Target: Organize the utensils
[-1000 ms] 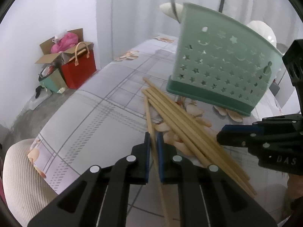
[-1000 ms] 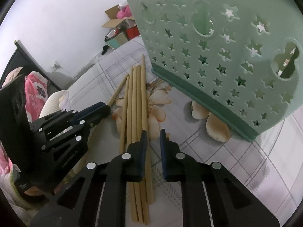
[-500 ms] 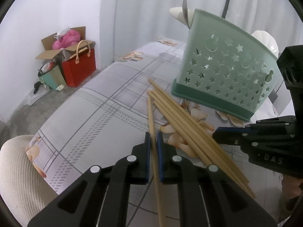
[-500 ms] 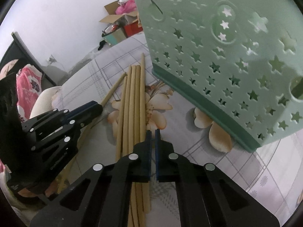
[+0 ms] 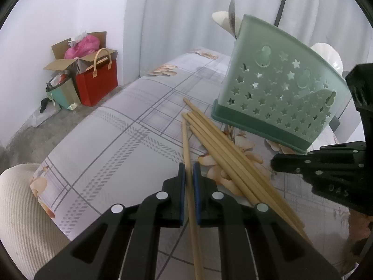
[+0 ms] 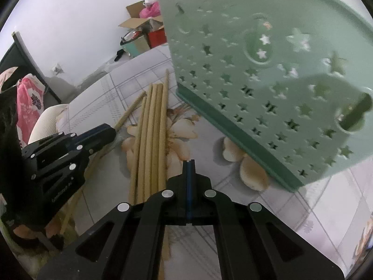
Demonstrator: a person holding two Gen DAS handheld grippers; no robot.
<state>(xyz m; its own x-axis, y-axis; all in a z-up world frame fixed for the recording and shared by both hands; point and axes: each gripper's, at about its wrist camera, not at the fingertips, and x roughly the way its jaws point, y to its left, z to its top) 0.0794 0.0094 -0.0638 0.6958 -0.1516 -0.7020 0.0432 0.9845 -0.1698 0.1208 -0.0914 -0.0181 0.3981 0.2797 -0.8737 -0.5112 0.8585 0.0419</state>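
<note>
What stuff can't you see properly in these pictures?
- Inside of the green basket: both views show only its outer walls. A white utensil and a grey one poke out on top; the rest is hidden.
- Near end of the chopstick in the left gripper: cut off by the bottom edge of the left view.
- Ends of the loose chopsticks: under the right gripper in the right view.
- Box contents on the floor: too small.

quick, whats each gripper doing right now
left gripper: shut on one chopstick
right gripper: has just closed, fingers together, nothing held; the other chopsticks lie just left of it
</note>
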